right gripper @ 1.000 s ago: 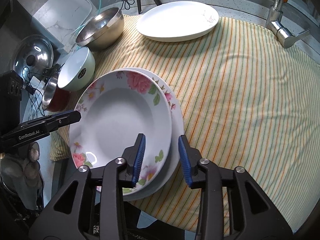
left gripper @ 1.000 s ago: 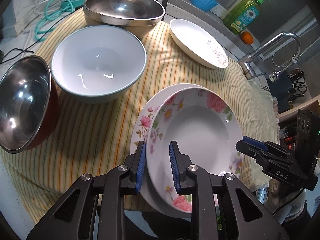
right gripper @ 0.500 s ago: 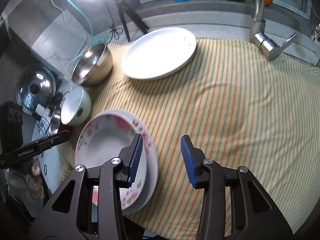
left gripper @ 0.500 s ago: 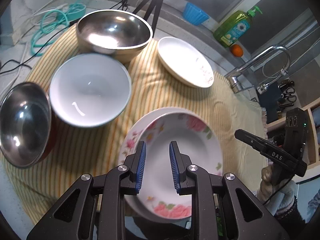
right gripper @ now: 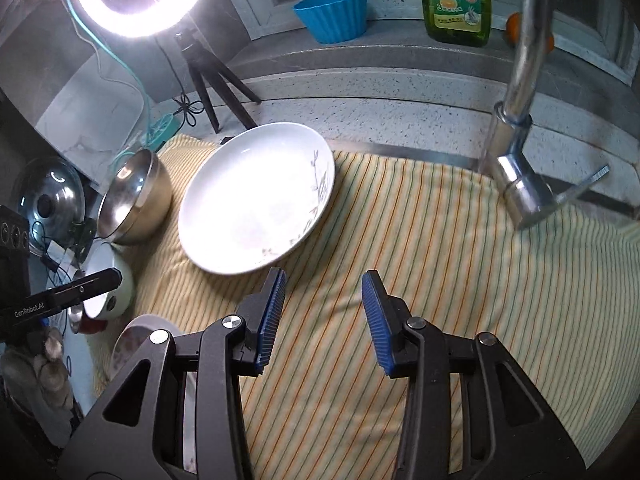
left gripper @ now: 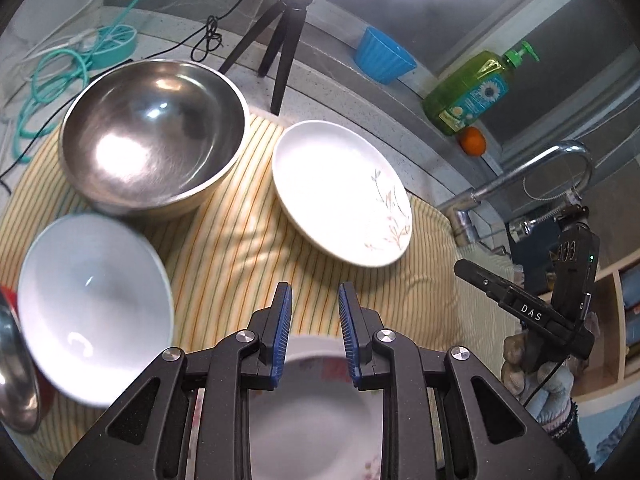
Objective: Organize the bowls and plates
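Gaping steel bowl (left gripper: 152, 136), nothing inside

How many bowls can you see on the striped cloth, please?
3: a steel bowl at the back left, a white bowl nearer, and a red-sided steel bowl at the left edge, partly cut off.

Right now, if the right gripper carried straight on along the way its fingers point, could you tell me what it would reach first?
Most likely the striped cloth: the open right gripper aims at bare fabric. The white plate lies just left of that line, the faucet to its right. Depth is hard to judge here.
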Available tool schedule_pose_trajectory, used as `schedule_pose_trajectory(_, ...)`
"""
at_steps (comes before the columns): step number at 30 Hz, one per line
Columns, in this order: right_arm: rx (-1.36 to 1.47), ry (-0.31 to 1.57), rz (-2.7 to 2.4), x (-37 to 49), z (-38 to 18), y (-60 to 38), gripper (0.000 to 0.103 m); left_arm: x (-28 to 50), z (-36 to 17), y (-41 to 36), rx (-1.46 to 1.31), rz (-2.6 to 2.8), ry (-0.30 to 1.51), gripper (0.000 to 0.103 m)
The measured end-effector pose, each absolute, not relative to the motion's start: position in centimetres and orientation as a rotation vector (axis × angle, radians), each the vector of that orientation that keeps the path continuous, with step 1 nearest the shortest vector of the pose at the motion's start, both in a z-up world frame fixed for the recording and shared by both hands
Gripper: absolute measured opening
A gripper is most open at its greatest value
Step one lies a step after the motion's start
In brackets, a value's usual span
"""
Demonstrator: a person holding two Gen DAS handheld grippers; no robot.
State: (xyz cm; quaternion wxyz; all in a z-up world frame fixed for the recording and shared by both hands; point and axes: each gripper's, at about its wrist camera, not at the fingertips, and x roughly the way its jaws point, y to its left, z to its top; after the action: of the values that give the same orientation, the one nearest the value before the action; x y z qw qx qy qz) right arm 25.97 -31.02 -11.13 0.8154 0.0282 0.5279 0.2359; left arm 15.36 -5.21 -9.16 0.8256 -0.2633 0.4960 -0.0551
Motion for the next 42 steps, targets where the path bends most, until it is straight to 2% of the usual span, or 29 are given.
schedule_pose_trajectory(12,0.032,1.132,0.557,32.8,-12.4,-28.2,0.041,20.5,-10.9,-5.6,-0.571,-0.027,1.061,0.022)
schedule_pose_trajectory(28,0.025,1.211,0.596,37.0,-15.7,-25.8,0.041,22.2,-13.1,-4.9,-0.626,0.038,1.114,0.022)
schedule_pose_trajectory(32,0.036,1.231,0.61,37.2,-16.1,-25.6,0.026,22.4,-13.6,-4.7,-0.652,0.027,1.12,0.022)
schedule_pose_trajectory(36,0.061,1.252,0.619,37.3,-16.4,-25.7,0.017,22.7,-13.8,-4.8,-0.642,0.02,1.125,0.022)
schedule_pose_trajectory(42,0.062,1.26,0.643,37.3,-16.4,-25.4,0.011,23.0,-14.2,-4.5,-0.638,0.026,1.131,0.021)
